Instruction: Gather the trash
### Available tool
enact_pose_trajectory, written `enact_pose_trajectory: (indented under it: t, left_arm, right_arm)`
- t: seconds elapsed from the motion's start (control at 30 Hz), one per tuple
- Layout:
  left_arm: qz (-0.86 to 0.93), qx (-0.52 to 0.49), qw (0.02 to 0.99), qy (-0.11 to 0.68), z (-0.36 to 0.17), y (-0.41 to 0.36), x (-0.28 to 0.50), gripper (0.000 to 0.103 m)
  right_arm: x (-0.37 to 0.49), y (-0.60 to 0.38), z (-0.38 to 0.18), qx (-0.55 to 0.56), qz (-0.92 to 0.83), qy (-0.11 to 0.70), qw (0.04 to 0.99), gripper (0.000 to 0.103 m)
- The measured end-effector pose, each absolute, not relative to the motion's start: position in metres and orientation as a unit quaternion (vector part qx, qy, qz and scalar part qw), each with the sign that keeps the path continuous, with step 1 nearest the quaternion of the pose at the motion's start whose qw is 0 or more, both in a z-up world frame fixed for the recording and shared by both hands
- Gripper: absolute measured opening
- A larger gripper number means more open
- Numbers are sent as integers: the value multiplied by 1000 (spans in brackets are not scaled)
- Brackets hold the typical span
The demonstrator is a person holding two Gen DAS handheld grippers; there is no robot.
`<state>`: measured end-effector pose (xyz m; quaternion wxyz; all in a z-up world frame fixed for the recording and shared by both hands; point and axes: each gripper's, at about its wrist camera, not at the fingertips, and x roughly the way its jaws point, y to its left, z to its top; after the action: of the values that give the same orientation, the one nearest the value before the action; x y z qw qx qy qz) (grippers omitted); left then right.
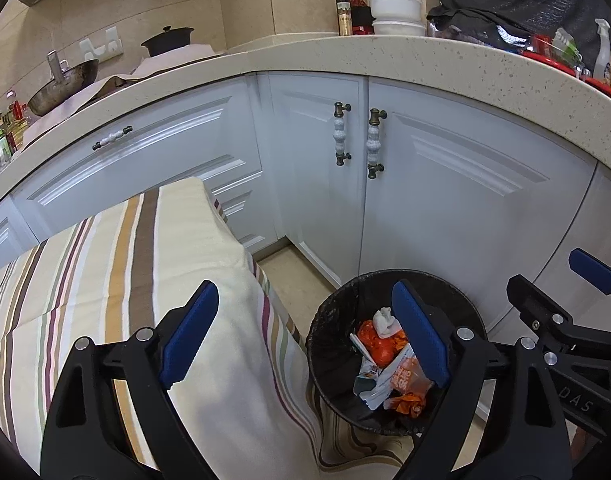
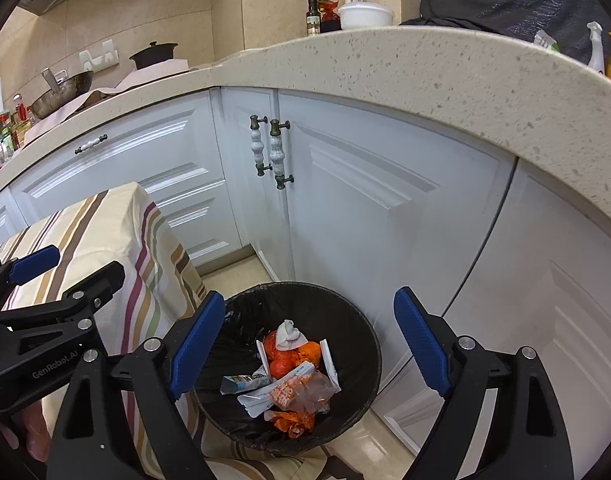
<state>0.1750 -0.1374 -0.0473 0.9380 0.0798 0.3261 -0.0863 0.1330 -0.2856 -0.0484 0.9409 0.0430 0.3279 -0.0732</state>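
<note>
Both tongs (image 1: 305,332) (image 2: 309,336) gape empty over the bin (image 2: 361,336); only the left view shows red basin (image 1: 577,76)

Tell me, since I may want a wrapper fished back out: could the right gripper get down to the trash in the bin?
Probably yes. The right gripper is open and empty above the bin, whose mouth has no lid, and the trash lies exposed. The left gripper is off to the side.
</note>
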Motion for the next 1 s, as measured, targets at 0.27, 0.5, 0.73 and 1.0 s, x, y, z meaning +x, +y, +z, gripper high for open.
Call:
enact_pose_trajectory:
  t: [0.27,0.5,0.73,1.0]
  left_arm:
    - [-77,71,945,310,-32,-106,144,88]
    - [-66,58,953,290,-18,-70,107,90]
    - [-60,45,959,273,-8,-38,67,91]
    - [-62,29,964,256,-5,-10,21,92]
  right_arm:
    - [110,-267,-33,32,-67,317,946,84]
    - [79,-244,-20,22,-61,307,949,85]
    - [45,-225,-8,18,-59,292,954,85]
    - [1,-201,1,-1,-63,269,961,86]
